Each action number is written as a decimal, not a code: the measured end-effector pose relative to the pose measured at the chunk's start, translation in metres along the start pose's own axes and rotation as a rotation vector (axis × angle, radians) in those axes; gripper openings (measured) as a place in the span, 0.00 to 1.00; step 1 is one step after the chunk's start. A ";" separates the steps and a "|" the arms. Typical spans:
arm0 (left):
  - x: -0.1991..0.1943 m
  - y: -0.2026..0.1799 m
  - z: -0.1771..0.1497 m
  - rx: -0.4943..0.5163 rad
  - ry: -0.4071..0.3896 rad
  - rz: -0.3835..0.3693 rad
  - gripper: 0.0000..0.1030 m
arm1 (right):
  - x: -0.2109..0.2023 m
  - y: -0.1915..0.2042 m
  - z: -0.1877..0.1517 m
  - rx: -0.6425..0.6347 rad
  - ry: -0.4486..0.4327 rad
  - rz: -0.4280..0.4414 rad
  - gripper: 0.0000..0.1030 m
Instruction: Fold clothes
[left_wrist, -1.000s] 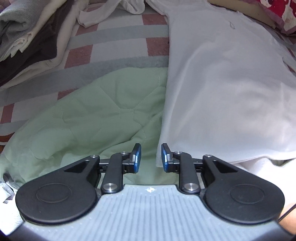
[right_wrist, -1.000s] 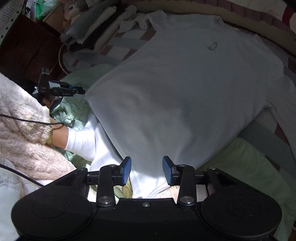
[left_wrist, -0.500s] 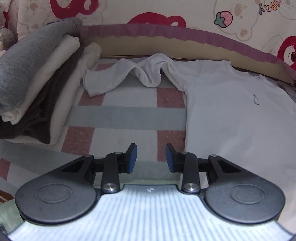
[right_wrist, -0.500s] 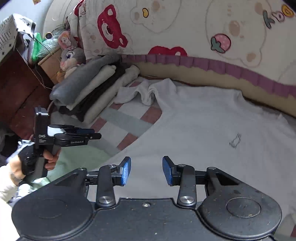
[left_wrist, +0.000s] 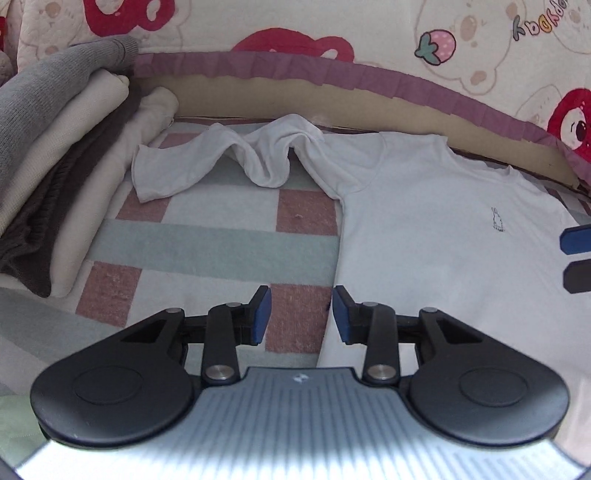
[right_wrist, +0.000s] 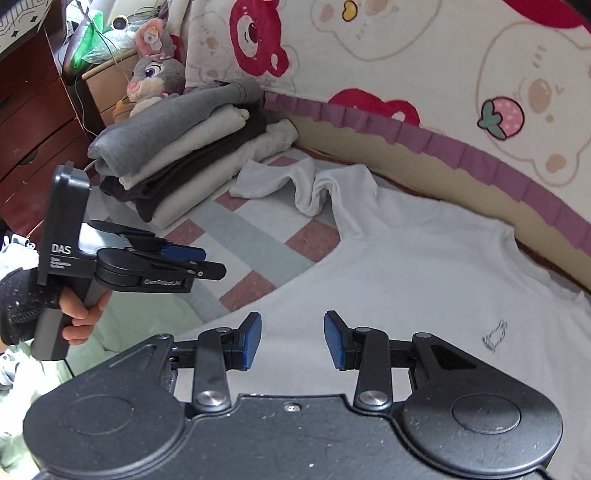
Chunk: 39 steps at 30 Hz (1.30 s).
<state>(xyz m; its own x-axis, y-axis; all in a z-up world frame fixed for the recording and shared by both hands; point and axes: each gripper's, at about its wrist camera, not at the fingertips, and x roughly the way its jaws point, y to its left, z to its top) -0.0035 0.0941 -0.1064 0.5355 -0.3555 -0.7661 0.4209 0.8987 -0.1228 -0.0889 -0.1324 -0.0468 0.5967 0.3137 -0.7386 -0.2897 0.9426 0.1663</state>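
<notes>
A white long-sleeved shirt (left_wrist: 436, 229) (right_wrist: 406, 273) with a small rabbit print lies flat, front up, on the checked bed cover. Its one visible sleeve (left_wrist: 229, 166) (right_wrist: 291, 181) is rumpled toward the folded pile. My left gripper (left_wrist: 300, 314) hovers open above the shirt's left side edge, nothing between its fingers. It also shows from the side in the right wrist view, left gripper (right_wrist: 207, 260), held in a gloved hand. My right gripper (right_wrist: 292, 340) hangs open over the shirt's body, holding nothing. The right gripper's fingertips (left_wrist: 576, 240) poke in at the edge of the left wrist view.
A pile of folded clothes (left_wrist: 55, 177) (right_wrist: 184, 147) in grey, cream and dark brown sits at the far left. A padded bumper (left_wrist: 332, 88) with a purple frill borders the back. A plush toy (right_wrist: 155, 77) and wooden drawers (right_wrist: 33, 110) stand beyond the pile. A green quilt (right_wrist: 122, 317) lies near.
Both grippers have lifted and tilted up from the shirt's hem toward its chest and collar. The view moved from the green quilt to the sleeve and bumper. Both stayed open.
</notes>
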 end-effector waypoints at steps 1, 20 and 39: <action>0.000 0.005 0.002 -0.017 -0.009 -0.013 0.36 | 0.003 0.000 0.002 -0.007 -0.013 -0.006 0.41; 0.135 0.095 0.077 -0.486 -0.163 -0.069 0.57 | 0.159 -0.054 0.017 0.207 -0.122 -0.144 0.50; 0.157 0.117 0.153 -0.373 -0.273 0.166 0.04 | 0.169 -0.080 -0.020 0.278 -0.147 -0.145 0.50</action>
<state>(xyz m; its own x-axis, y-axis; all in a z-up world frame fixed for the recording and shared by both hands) 0.2417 0.1038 -0.1446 0.7662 -0.2093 -0.6075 0.0497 0.9619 -0.2687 0.0202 -0.1575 -0.1981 0.7243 0.1681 -0.6687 0.0092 0.9674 0.2532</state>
